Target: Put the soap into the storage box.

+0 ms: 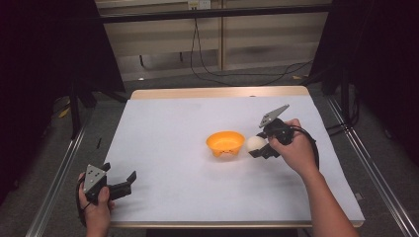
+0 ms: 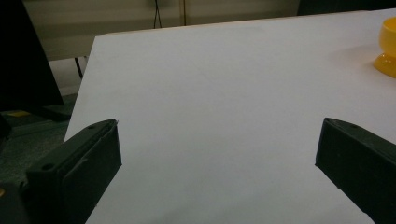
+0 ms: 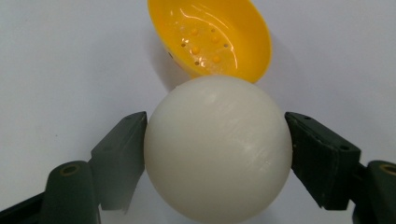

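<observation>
A white ball [image 1: 255,143] [image 3: 217,148] is clamped between the two black jaws of my right gripper [image 1: 259,147] [image 3: 216,156], which is shut on it. The ball hangs just to the right of a small orange bowl [image 1: 225,143] [image 3: 210,35], close to its rim. The bowl has small holes in its bottom and stands near the middle of the white table [image 1: 173,128]. My left gripper [image 1: 129,180] [image 2: 217,149] rests at the table's near left corner, open, with bare table between its jaws. The orange bowl [image 2: 386,49] sits at the right edge of the left gripper view.
The white table top sits on a wooden board [image 1: 217,92] between metal rails [image 1: 59,173]. Cables [image 1: 232,74] lie on the floor behind the table. Dark stands [image 1: 74,98] flank both sides.
</observation>
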`<state>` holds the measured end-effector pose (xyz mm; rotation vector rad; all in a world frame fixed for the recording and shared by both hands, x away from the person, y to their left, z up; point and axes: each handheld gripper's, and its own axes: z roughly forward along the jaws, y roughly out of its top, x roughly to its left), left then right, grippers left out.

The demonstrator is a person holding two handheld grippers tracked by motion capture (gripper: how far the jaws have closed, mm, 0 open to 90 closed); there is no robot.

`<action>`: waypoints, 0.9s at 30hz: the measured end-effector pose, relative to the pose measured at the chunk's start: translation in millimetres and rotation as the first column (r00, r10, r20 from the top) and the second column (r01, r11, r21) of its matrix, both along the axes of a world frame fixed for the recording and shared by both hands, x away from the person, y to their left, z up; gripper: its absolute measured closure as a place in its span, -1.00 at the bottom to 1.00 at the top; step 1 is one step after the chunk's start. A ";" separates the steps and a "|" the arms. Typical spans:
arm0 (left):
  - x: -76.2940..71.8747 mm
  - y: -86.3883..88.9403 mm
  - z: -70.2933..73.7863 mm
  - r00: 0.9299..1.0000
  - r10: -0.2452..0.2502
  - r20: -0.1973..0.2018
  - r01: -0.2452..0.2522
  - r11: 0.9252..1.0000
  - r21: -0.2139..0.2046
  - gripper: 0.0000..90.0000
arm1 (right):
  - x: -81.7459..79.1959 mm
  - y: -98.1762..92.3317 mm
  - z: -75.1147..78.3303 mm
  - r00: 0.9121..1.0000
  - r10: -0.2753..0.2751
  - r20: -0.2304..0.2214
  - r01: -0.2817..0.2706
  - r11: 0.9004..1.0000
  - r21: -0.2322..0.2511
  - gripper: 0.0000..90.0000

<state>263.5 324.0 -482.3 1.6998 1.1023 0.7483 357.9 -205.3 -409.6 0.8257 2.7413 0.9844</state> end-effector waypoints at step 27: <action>0.0 -0.2 -0.1 1.000 -0.002 0.001 0.002 1.000 0.000 -1.00 | 15.6 21.8 11.2 1.000 0.017 0.018 -0.017 0.999 0.038 -0.47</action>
